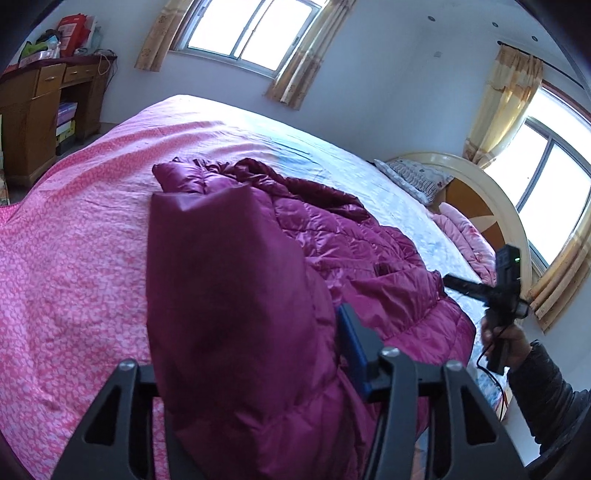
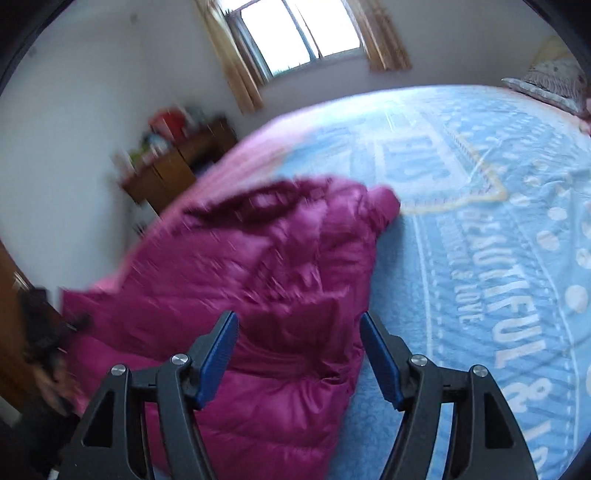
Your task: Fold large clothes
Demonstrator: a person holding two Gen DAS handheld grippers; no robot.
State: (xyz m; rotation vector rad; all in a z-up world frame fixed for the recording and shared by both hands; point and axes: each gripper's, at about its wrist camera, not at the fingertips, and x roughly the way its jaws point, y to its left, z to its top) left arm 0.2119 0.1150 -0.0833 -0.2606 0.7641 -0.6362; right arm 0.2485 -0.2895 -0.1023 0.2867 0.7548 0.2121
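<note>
A magenta quilted down jacket [image 1: 332, 251] lies crumpled on the bed [image 1: 74, 240]. My left gripper [image 1: 258, 354] is shut on a thick fold of the jacket and holds it lifted; the fold hides the left finger, and only the right blue pad [image 1: 352, 347] shows. My right gripper [image 2: 299, 354] is open, its blue pads [image 2: 218, 354] apart above the jacket's edge [image 2: 258, 280], touching nothing. It also shows in the left wrist view [image 1: 476, 288], held by a hand at the jacket's right edge. The right wrist view is motion-blurred.
The bed cover is pink on one part and light blue with white lettering [image 2: 498, 258] on the other. Pillows [image 1: 417, 177] lie by the round headboard [image 1: 476, 184]. A wooden desk [image 1: 40, 110] with clutter stands beyond the bed's foot. Curtained windows [image 1: 251, 29] are behind.
</note>
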